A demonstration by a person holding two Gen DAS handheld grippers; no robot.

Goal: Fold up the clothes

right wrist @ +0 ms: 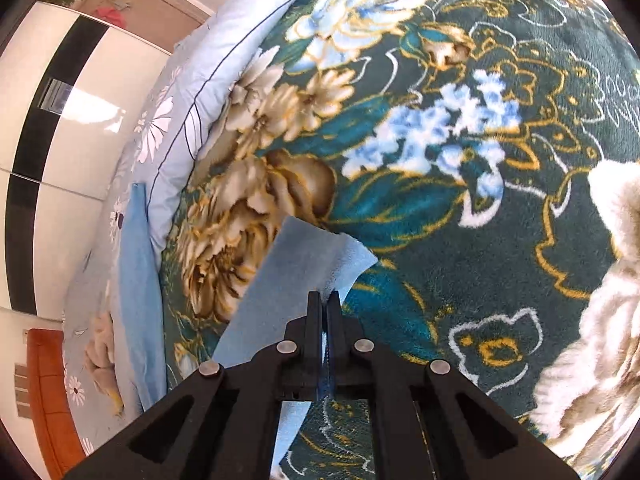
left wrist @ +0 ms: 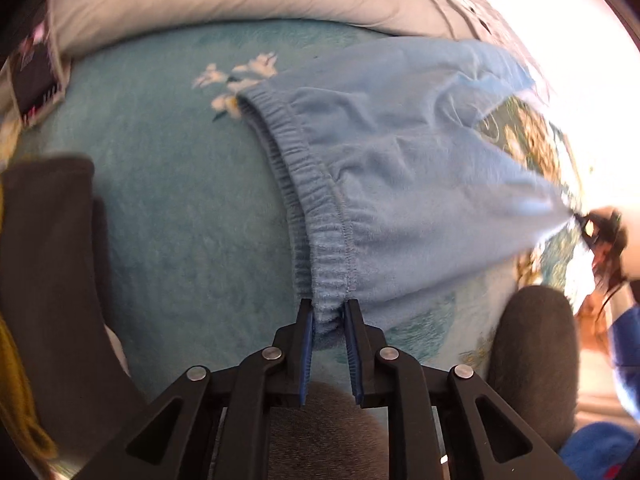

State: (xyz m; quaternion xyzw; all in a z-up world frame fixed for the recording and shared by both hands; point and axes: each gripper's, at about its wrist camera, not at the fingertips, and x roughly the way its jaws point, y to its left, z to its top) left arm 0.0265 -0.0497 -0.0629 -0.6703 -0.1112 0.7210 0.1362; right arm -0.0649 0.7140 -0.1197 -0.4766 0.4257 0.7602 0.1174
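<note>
The left gripper point(left wrist: 328, 312) is clamped on the elastic waistband of the light blue shorts point(left wrist: 400, 152), the gathered band bunched between its blue pads right at the fingertips. From that grip the shorts stretch away ahead and to the right of the gripper, spread taut over a teal floral blanket point(left wrist: 168, 208) on the bed. Their far right corner is drawn to a point where the right gripper point(left wrist: 600, 228) pinches it (small and blurred at the bright edge of the left wrist view). A dark garment point(left wrist: 48, 264) lies to the left of the left gripper, and a pale pillow point(left wrist: 224, 0) runs along the bed beyond the shorts.

In the right wrist view the right gripper point(right wrist: 324, 300) is clenched on a corner of the same light blue fabric point(right wrist: 296, 264), its jaws pressed together with the cloth edge caught between the tips. The fabric rises just ahead and to the left of the fingertips and hangs down below the gripper on the left.

Only the left wrist view shows the waistband and the whole spread of the shorts. Only the right wrist view shows the dark green flowered part of the blanket point(right wrist: 460, 200), a cream fluffy item point(right wrist: 600, 320) to the gripper's right, and a white wardrobe point(right wrist: 64, 120) past the bed's edge on the left.
</note>
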